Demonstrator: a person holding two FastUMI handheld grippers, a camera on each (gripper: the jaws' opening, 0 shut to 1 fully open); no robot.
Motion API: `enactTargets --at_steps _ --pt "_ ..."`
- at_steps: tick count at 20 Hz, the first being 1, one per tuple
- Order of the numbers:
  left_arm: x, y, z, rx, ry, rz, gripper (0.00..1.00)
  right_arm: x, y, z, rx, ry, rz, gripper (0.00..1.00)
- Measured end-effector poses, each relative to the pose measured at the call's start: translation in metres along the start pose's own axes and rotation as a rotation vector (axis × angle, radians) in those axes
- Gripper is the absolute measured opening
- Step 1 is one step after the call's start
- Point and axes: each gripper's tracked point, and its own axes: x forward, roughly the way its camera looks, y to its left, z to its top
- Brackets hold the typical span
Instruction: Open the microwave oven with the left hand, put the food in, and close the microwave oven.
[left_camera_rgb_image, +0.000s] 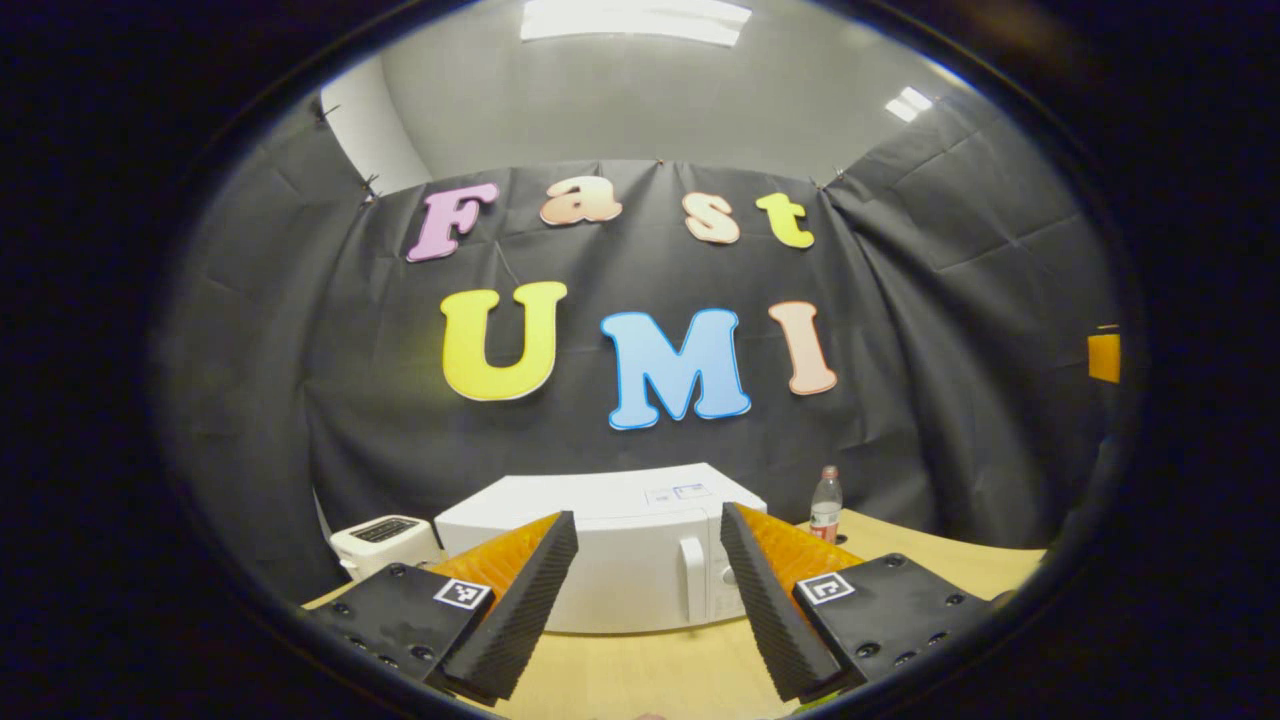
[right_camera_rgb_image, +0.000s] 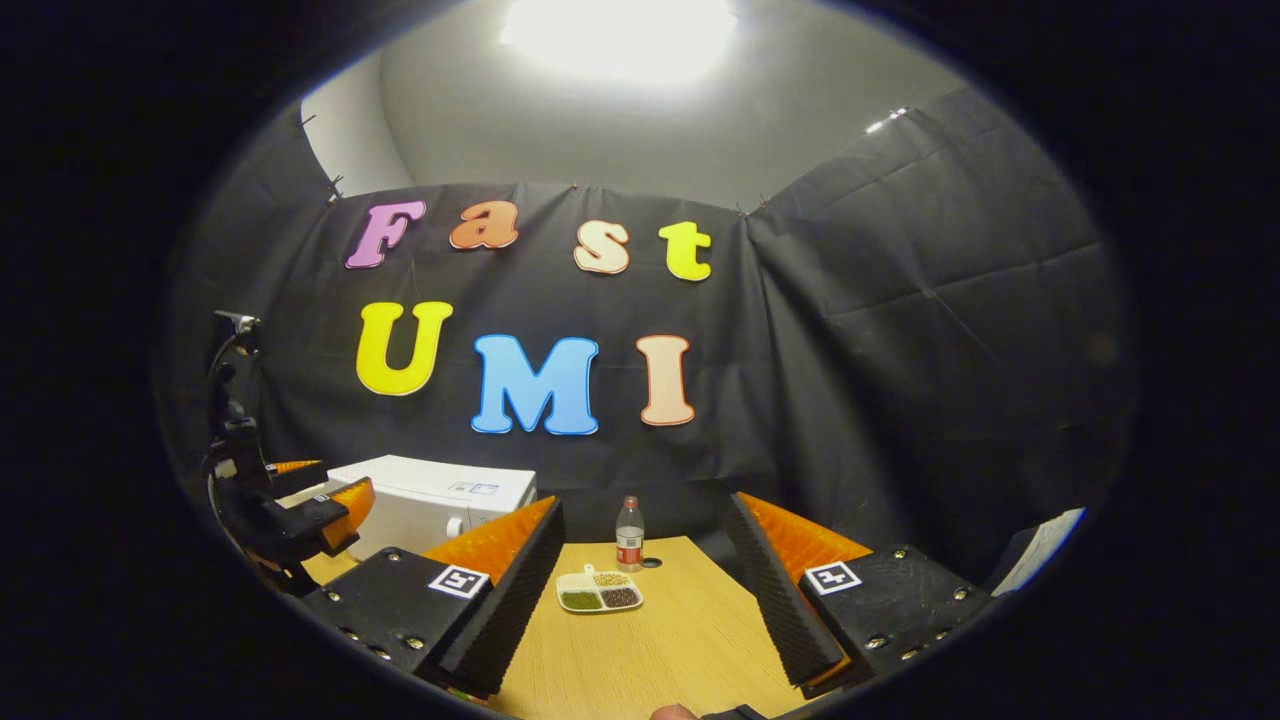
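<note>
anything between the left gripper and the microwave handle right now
Nothing visible. The left gripper is open, with bare table ahead of it up to the closed microwave; its handle shows between the fingers. The toaster and bottle stand off to the sides.

The microwave oven (left_camera_rgb_image: 610, 560) is faced squarely from nearby in the left gripper view; the table (right_camera_rgb_image: 680, 640) is seen from apparently farther right in the right gripper view. The bottle (left_camera_rgb_image: 826, 503) is shared.
</note>
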Motion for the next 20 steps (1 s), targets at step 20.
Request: enactTargets --at_steps 20 --pt "0.157 -0.056 -0.169 0.021 0.240 -0.098 0.87 -0.003 -0.031 -0.026 -0.090 0.128 -0.236 0.99"
